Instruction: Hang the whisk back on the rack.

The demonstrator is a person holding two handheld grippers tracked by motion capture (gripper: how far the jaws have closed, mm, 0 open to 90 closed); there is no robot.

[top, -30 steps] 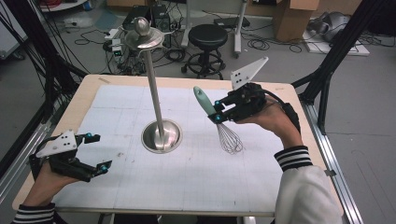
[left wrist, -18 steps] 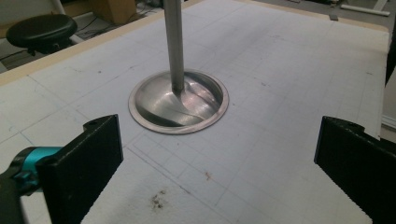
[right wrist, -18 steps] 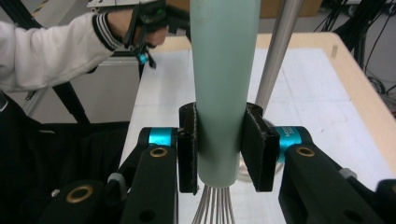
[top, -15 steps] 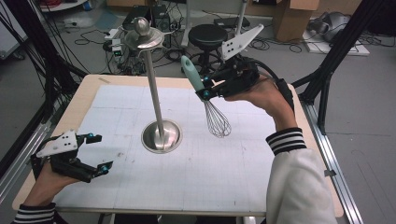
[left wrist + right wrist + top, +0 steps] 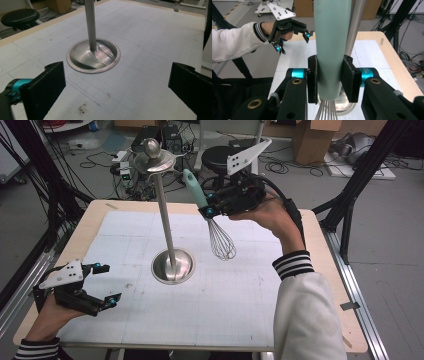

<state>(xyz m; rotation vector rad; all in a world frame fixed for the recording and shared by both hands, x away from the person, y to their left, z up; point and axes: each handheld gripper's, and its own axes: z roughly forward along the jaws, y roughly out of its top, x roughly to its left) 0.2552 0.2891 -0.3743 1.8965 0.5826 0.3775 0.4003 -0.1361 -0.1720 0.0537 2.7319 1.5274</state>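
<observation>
High view shows the wire whisk with the pale green handle held in the air above the far part of the counter, wires hanging down, just right of the tall steel stand with a round base. Right tongs are clamped on its handle, seen up close in the right gripper view. Left tongs rest at the near left, jaws wide apart, holding nothing.

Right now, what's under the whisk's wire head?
Bare white mat lies under the whisk, which hangs clear in the right gripper, beside the stand. The mat by the person's sleeve is covered.
</observation>
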